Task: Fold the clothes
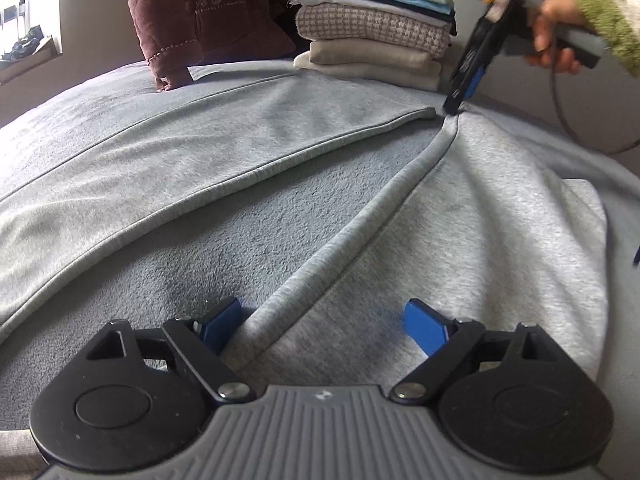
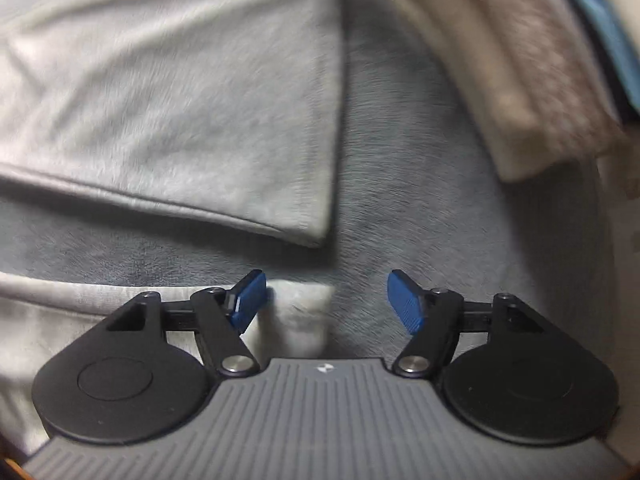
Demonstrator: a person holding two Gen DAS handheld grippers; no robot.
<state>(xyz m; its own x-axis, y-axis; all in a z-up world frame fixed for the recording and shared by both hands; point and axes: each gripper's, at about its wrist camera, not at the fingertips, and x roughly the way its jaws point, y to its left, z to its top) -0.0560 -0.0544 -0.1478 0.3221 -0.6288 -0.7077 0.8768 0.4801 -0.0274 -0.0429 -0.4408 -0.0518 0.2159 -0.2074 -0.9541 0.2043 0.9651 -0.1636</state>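
A light grey fleece garment (image 1: pixel 480 220) lies spread on a blue-grey blanket (image 1: pixel 224 256). One long panel (image 1: pixel 200 152) stretches off to the left, and a folded edge (image 1: pixel 360 224) runs from the near side to the far corner. My left gripper (image 1: pixel 324 320) stands open low over the near end of that edge, which passes between its fingers. At the far corner, a hand in a green-and-white sleeve holds my right gripper (image 1: pixel 456 100) pointing steeply down. In the right wrist view the right gripper (image 2: pixel 326 300) is open, with a garment corner (image 2: pixel 296 312) lying loose beside its left pad (image 2: pixel 250 300).
A stack of folded clothes (image 1: pixel 372 24) sits at the blanket's far edge, close to the right gripper; it also shows as the folded stack (image 2: pixel 520 80). A person in a maroon jacket (image 1: pixel 200 12) stands behind the blanket. A cable (image 1: pixel 568 128) hangs from the right gripper.
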